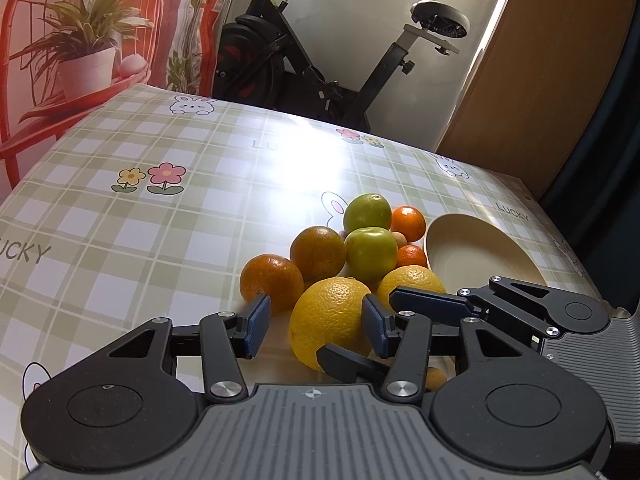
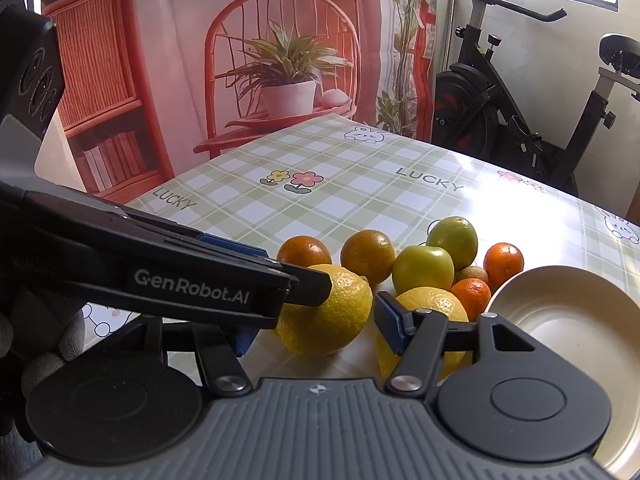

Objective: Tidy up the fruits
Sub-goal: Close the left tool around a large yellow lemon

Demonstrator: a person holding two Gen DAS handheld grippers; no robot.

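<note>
Lemon (image 1: 330, 322) lies on the checked surface (image 1: 120, 220) between the spread left tongs (image 1: 316, 326), nearest fruit of the pile beside the cream plate (image 1: 480, 256); right tongs (image 2: 316, 320), also spread, flank it too.

We see a table (image 1: 132, 216) under a glossy green-and-white checked cloth printed with rabbits, flowers and "LUCKY". At centre right of the left wrist view a cluster of fruit (image 1: 352, 256) lies on it: yellow lemons, oranges, green apples and small tangerines, touching one another. Just right of them sits an empty cream plate (image 1: 492, 240).
</note>
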